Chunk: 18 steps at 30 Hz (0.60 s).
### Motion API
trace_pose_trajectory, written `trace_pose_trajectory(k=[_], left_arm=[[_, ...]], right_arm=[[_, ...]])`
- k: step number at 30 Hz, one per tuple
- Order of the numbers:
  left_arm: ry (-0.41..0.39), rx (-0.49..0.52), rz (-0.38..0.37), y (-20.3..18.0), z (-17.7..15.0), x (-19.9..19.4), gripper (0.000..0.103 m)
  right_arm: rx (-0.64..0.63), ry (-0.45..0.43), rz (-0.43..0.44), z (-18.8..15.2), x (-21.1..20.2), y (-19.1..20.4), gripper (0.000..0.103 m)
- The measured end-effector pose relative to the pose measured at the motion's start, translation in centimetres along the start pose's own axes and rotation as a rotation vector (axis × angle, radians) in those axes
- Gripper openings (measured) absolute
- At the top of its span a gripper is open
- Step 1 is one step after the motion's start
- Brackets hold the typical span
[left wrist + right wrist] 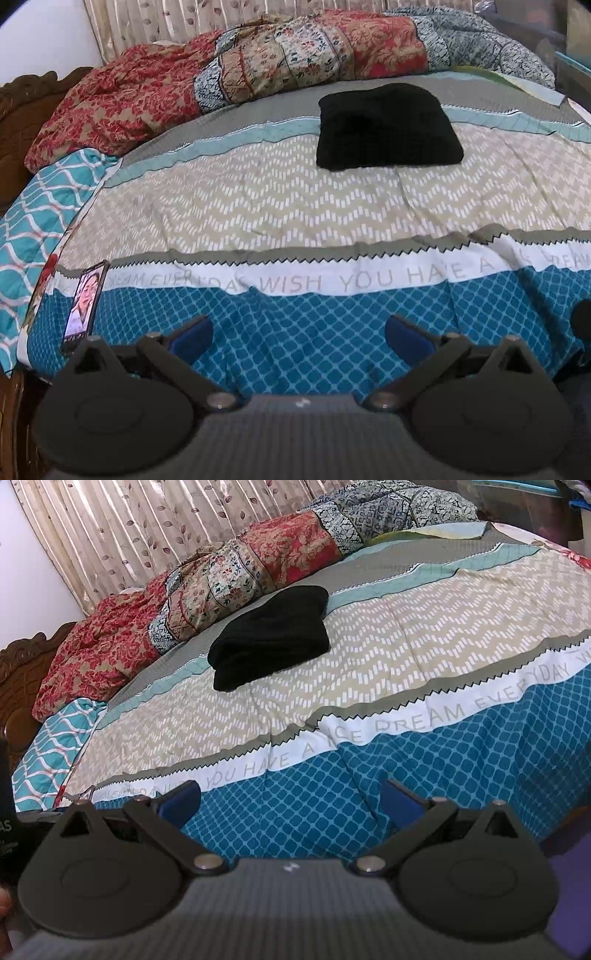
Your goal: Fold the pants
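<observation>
A phone (pixel 85 303) is propped at the bed's left edge, its lower end cut off behind the left gripper (pixel 299 334), whose jaws are spread wide and empty. The black pants (pixel 388 127), folded into a soft, featureless block, lie on the patterned bedsheet (pixel 258 206) before a rumpled floral quilt (pixel 229 70). The right gripper (pixel 290 805) is likewise held wide, well short of them.

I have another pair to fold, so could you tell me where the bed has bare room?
Free: the zigzag band between the folded black pants and the lettered stripe. Crowded: the far edge under the bunched quilt, and the phone corner.
</observation>
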<state>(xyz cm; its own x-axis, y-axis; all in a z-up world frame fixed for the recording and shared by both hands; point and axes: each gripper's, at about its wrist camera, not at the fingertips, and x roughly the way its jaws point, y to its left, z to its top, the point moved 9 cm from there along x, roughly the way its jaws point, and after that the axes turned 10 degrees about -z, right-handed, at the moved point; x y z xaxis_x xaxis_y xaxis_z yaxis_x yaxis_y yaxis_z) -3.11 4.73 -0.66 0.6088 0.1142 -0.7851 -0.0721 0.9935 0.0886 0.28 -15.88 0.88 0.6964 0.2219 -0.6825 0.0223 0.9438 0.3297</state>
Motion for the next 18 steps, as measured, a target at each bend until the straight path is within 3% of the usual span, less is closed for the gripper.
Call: trace_pose_trajectory(k=[18], left_arm=[[0.044, 0.016, 0.036, 0.79, -1.01, 0.91, 0.103]], right_arm=[[0.019, 0.026, -0.001, -0.63, 0.45, -0.23, 0.103]])
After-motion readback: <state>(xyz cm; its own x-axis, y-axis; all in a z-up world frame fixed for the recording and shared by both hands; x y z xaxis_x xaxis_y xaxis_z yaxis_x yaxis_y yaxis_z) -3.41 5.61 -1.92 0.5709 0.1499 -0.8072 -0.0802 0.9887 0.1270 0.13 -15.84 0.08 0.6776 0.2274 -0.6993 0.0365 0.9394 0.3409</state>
